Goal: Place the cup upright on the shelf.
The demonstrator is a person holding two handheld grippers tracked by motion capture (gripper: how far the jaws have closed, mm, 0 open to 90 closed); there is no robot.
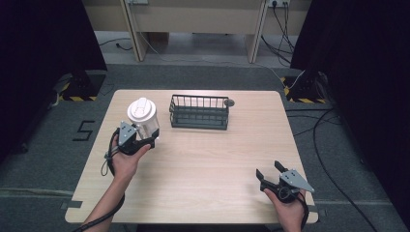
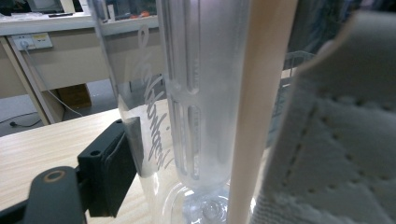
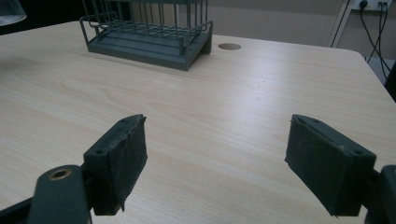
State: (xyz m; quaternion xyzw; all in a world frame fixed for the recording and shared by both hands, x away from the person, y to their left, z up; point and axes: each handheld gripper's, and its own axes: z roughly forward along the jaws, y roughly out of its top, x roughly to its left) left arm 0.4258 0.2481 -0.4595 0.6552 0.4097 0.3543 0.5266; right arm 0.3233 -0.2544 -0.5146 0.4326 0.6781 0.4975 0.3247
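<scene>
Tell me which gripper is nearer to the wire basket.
Left. The left gripper, shut on the clear cup, sits just beside the wire basket. The right gripper is open near the table's front right corner.

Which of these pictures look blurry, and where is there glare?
Left gripper view: the clear plastic bottle with a white lid sits so close that it blurs, as does the white padded jaw face at right. Right gripper view: the dark wire basket is sharp, with soft sheen on the pale wooden table. High view: evenly lit, dark surroundings.

Left gripper [image 1: 141, 137] jaws clamped, right gripper [image 1: 269, 173] jaws spread, low
</scene>
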